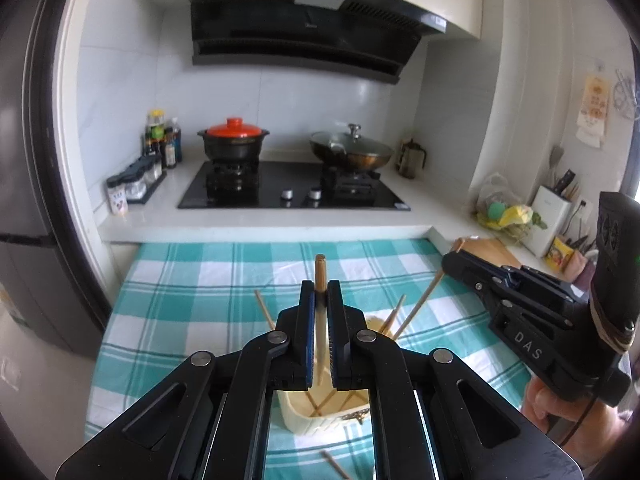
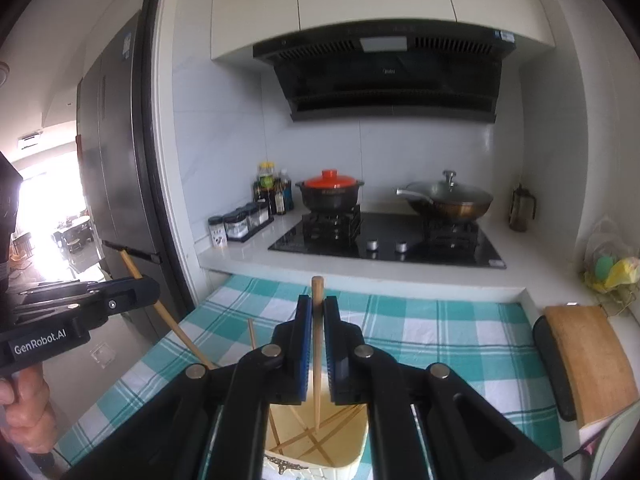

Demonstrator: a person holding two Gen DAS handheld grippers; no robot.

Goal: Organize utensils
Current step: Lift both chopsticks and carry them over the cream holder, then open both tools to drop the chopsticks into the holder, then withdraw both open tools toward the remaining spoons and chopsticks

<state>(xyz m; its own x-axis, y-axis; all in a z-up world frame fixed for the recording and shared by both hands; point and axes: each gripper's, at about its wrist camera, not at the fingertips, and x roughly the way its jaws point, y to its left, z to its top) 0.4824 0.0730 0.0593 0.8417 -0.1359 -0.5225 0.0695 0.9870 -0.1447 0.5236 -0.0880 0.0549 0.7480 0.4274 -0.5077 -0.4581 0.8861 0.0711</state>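
Chopsticks (image 1: 320,276), one clamped upright in each gripper (image 1: 320,292) above the cream holder (image 1: 316,416) (likely for dropping in). Pinched near mid-shaft, tips down, right gripper (image 2: 318,312) likewise.

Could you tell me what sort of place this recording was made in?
A home kitchen, almost certainly. A gas hob carries a black pot with an orange lid and a lidded wok, a range hood hangs above, and sauce bottles stand beside the hob.

Table under teal-and-white checked cloth (image 2: 440,332); on it cream holder (image 2: 320,452) with chopsticks, loose chopstick (image 1: 336,466) beside.
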